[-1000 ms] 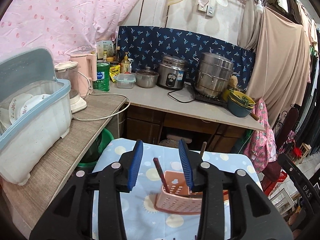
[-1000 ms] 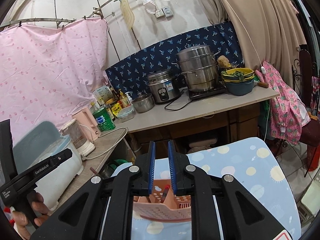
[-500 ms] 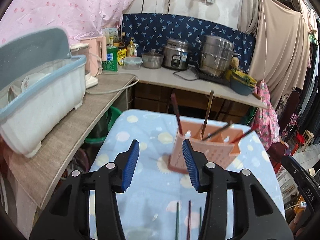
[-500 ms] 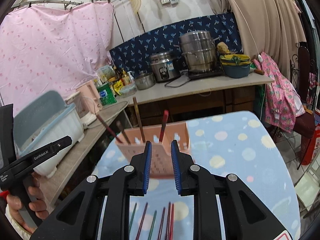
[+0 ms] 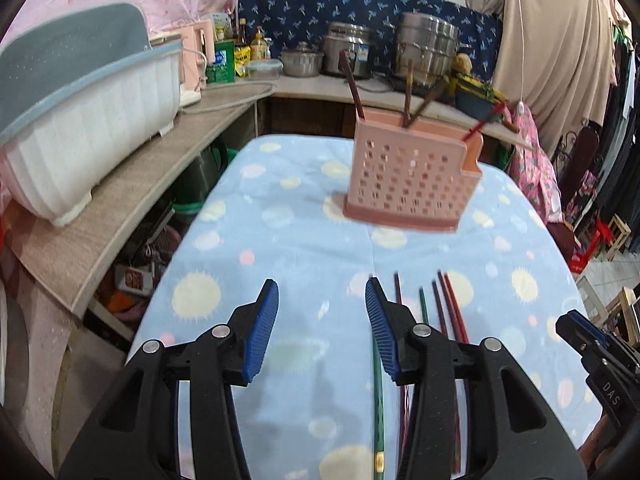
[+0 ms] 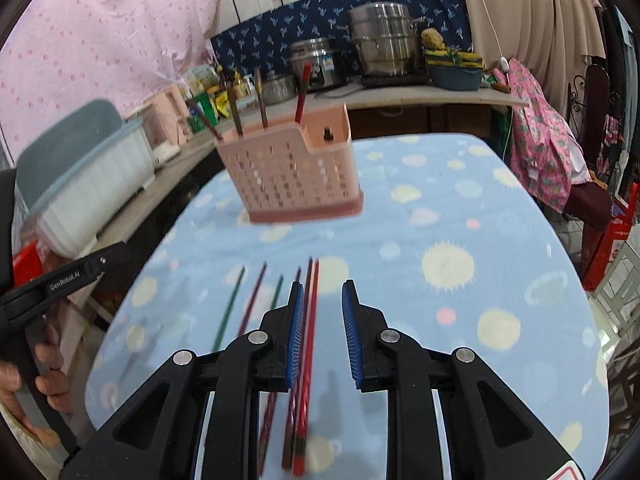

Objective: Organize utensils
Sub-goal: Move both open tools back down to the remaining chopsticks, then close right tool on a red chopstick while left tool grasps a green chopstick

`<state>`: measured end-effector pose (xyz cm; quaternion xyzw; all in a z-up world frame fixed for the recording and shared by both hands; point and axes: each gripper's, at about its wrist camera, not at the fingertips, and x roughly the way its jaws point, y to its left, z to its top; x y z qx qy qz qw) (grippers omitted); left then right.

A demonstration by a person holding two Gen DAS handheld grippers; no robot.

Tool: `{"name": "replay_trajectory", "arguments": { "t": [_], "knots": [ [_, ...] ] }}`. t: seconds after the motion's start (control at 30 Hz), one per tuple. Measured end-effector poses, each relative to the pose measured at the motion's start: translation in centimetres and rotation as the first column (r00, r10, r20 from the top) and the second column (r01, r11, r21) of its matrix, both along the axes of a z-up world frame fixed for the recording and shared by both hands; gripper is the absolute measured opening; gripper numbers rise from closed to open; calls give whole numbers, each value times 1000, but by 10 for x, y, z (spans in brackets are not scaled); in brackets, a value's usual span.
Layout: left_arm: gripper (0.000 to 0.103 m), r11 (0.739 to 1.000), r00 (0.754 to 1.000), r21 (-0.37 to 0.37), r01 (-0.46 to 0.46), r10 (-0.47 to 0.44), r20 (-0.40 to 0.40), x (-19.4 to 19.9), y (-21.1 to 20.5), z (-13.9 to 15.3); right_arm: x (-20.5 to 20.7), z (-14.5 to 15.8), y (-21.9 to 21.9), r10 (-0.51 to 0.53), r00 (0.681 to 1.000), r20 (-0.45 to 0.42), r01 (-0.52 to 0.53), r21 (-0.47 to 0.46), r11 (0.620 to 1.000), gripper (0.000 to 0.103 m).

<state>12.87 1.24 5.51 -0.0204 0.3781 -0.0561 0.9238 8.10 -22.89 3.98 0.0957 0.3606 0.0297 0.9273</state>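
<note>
A pink perforated basket [image 5: 412,184] stands on the far half of the blue dotted tablecloth [image 5: 280,220], with several chopsticks upright in it. More loose chopsticks [image 5: 378,392] lie side by side on the cloth near me. My left gripper [image 5: 321,292] is open over bare cloth, the loose sticks just right of its right finger. In the right wrist view the basket [image 6: 292,172] is ahead. My right gripper [image 6: 323,292] hovers with a narrow gap and nothing between its pads. A red chopstick [image 6: 313,320] lies on the cloth beside its left finger.
A white dish box with a grey-blue lid [image 5: 88,120] sits on the wooden counter at the left. Steel pots [image 5: 424,48] stand on the back counter. A person's hand [image 6: 24,364] holds the left gripper's handle. A pink garment [image 6: 548,152] hangs past the table's right edge.
Both grippers have dropped and pulled back from the basket toward the near end of the table. The basket now stands farther ahead, and the loose chopsticks have come into view under the fingers.
</note>
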Motion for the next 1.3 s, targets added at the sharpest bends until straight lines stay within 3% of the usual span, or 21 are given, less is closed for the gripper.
{"name": "replay_trajectory", "arguments": {
  "t": [0.23,0.53,1.3],
  "knots": [
    [43,1000,995,7,20,-19,-102,-25,-5,-42,-27,-43,15,34,995,-97,-36,-21,999,20],
    [46,999,985,-1,33,-33,-170,-45,-5,-67,-43,-73,31,67,984,-166,-72,-23,997,20],
    [53,992,967,9,127,-122,-222,-71,-26,-89,-47,-85,36,57,980,-189,-72,-70,995,20]
  ]
}}
